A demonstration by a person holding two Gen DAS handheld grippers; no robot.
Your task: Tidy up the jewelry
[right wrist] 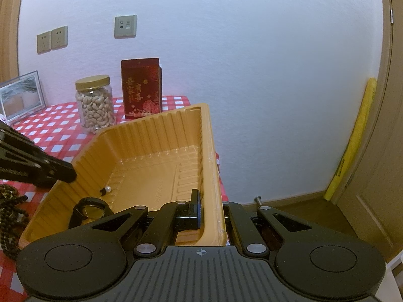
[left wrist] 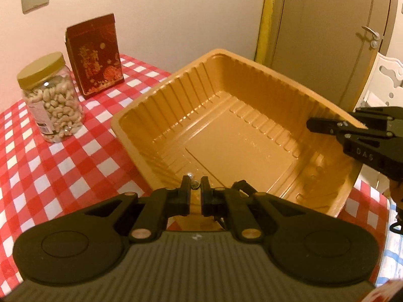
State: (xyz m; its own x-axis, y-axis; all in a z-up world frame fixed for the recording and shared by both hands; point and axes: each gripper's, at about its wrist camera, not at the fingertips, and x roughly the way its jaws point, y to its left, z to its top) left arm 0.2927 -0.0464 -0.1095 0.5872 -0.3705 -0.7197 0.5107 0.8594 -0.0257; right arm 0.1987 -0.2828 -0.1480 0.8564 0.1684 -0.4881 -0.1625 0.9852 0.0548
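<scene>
The golden tray (right wrist: pixel 141 136) wall is pinched by the right tool (right wrist: pixel 209 209); the left tool (left wrist: pixel 195 188) – nearly pressed together – grips a small earring (left wrist: pixel 194 185).

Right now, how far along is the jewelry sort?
Done: a pearl piece and a black ring-shaped item lie in the gold tray. In hand: the right gripper clamps the tray's wall. The left gripper sits at the near rim, jaws nearly closed; whether it grips anything is unclear. Left: dark bead strands on the tablecloth beside the tray.
</scene>
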